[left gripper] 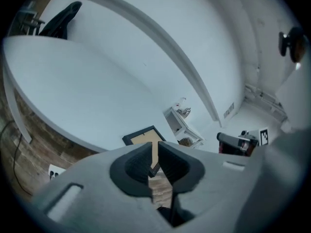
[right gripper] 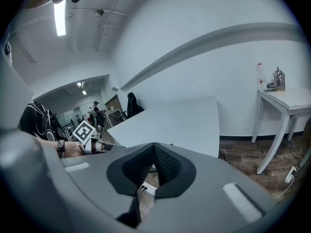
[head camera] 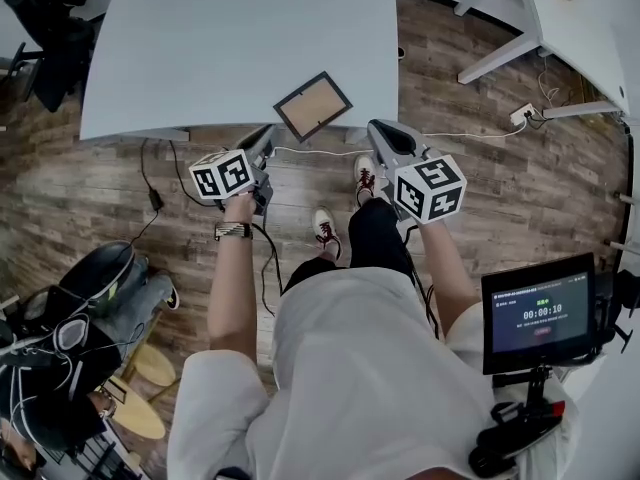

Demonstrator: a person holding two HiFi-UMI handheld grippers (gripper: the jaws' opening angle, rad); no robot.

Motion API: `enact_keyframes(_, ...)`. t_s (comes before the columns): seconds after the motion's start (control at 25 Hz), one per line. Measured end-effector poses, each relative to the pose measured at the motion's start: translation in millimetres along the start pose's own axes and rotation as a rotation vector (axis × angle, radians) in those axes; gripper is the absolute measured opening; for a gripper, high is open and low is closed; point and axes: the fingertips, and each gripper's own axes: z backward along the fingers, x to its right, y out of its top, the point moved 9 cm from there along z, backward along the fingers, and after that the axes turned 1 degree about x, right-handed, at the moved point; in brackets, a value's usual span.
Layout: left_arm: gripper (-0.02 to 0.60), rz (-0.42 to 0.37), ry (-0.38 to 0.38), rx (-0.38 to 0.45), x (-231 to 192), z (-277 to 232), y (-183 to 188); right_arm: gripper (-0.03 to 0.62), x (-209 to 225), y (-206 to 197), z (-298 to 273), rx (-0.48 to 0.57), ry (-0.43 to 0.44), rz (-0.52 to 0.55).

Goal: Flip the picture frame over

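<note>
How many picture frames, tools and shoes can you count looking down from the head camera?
picture frame: 1
tools: 2, the left tool and the right tool
shoes: 2
Total: 5

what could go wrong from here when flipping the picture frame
1. The picture frame lies flat at the white table's near edge, with one corner seemingly over it. A sideways nudge could send it to the floor.
2. The left gripper shows only a narrow gap and the right gripper looks shut; both are empty and short of the table. Going in like that would likely push the thin frame, not grip it.
</note>
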Motion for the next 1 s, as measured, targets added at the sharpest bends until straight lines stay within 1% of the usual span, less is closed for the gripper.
enact_keyframes(0.08, 0.02, -0.071, 0.009, 0.022, 19.9, 7.9, 9.3, 0.002, -6.5, 9.8, 3.0, 0.017, 0.006, 0.002)
enact_keyframes(0.16, 0.005, -0.134, 0.011, 0.032, 35.1, 9.1, 14.4, 0.002, -7.5, 15.1, 1.1, 0.029, 0.011, 0.009)
enact_keyframes(0.32, 0.003, -0.287, 0.02, 0.041, 69.7, 12.9, 21.7, 0.002, -10.7, 27.9, 1.9, 0.054, 0.02, 0.036)
enact_keyframes(0.56, 0.003, -0.483, 0.061, 0.105, 122.6, 33.8, 52.7, 0.002, -20.6, 64.0, 12.6, 0.11, 0.028, 0.069)
enact_keyframes(0.8, 0.003, -0.639, 0.097, 0.185, 165.1, 53.5, 85.8, 0.002, -37.6, 107.7, 26.1, 0.208, 0.052, 0.14)
enact_keyframes(1.0, 0.004, -0.708, 0.126, 0.228, 186.6, 71.5, 102.9, 0.002, -53.7, 138.1, 41.3, 0.268, 0.034, 0.214)
